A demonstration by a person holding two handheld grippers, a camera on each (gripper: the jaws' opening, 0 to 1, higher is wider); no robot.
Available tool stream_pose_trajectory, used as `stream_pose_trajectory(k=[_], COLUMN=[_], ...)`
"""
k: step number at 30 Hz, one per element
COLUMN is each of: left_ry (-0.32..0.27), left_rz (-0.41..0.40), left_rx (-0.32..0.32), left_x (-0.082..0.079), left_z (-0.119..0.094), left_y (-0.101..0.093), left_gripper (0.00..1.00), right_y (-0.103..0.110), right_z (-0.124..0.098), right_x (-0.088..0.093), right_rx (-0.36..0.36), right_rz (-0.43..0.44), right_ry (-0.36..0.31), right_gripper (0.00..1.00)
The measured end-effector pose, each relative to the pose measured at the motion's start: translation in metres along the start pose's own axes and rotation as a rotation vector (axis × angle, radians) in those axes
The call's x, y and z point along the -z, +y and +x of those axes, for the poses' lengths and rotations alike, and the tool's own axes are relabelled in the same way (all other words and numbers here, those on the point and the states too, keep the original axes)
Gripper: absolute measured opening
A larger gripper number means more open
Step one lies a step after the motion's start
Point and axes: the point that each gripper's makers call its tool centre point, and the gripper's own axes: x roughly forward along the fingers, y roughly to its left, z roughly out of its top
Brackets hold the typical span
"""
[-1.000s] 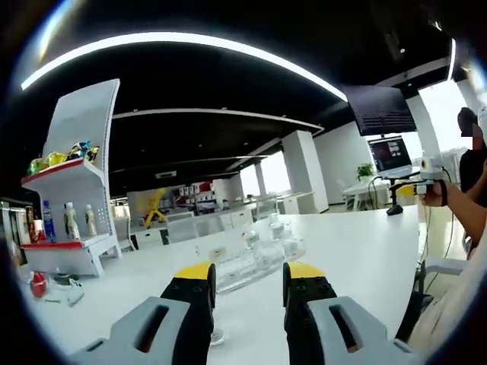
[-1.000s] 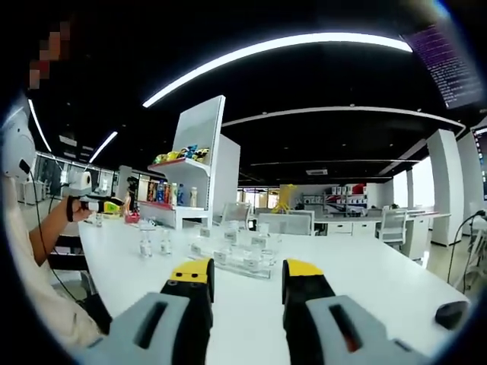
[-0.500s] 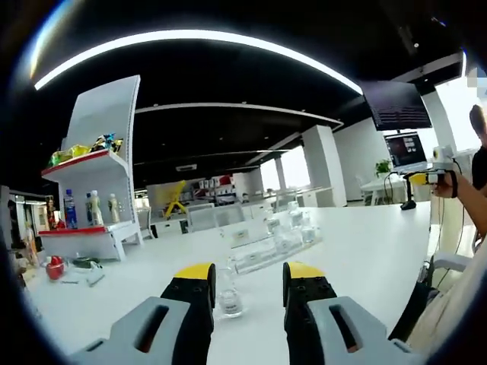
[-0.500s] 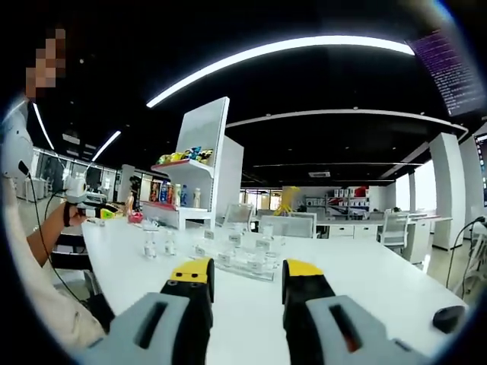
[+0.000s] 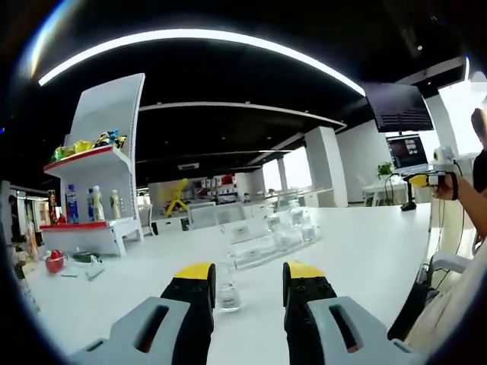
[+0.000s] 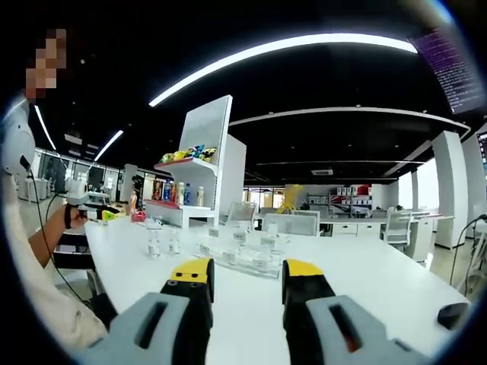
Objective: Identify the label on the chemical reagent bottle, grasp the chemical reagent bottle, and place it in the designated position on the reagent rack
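Note:
In the left gripper view a small clear reagent bottle (image 5: 227, 289) stands on the white table (image 5: 358, 251), just ahead of my left gripper (image 5: 248, 275), which is open and empty. Behind it a clear acrylic reagent rack (image 5: 266, 242) holds several small bottles. In the right gripper view the same rack (image 6: 242, 255) lies ahead of my right gripper (image 6: 246, 274), open with nothing between its jaws. Two loose clear bottles (image 6: 163, 243) stand left of the rack. The left gripper (image 6: 91, 207) shows at far left in a person's hand; the right gripper (image 5: 430, 176) shows at far right.
A white display shelf (image 5: 99, 190) with drink bottles and snacks stands beyond the table's end, also the shelf (image 6: 194, 182). A red object (image 5: 52, 262) and cables lie at the left. A black mouse (image 6: 455, 313) rests at the right. A laptop (image 5: 402, 152) sits on a far desk.
Both views have shifted slightly as the hands moved. In the left gripper view the rack and single bottle came closer and more central over the second. Both grippers stayed open.

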Motion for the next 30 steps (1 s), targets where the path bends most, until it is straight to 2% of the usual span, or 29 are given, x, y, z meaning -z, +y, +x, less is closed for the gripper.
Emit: stream_pose_trajectory(k=[9, 11, 14, 19, 30], left_ry=[-0.01, -0.001, -0.018, -0.019, 0.006], left_rz=[-0.001, -0.015, -0.009, -0.019, -0.017], left_rx=[0.009, 0.002, -0.017, -0.042, -0.026], left_x=[-0.005, -0.004, -0.009, -0.005, 0.009], left_z=[0.0, -0.001, -0.003, -0.006, 0.0], left_y=[-0.005, -0.001, 0.004, 0.013, 0.005], left_gripper=[0.35, 0.35, 0.35, 0.35, 0.35], right_y=[0.004, 0.004, 0.009, 0.01, 0.002], right_z=[0.005, 0.008, 0.01, 0.01, -0.002], right_x=[0.004, 0.003, -0.002, 0.004, -0.001], right_rx=[-0.008, -0.005, -0.022, -0.025, 0.003], right_rz=[0.013, 0.02, 0.018, 0.008, 0.0], right_ry=[0.005, 0.006, -0.014, -0.001, -0.016], right_gripper=[0.35, 0.35, 0.35, 0.35, 0.35])
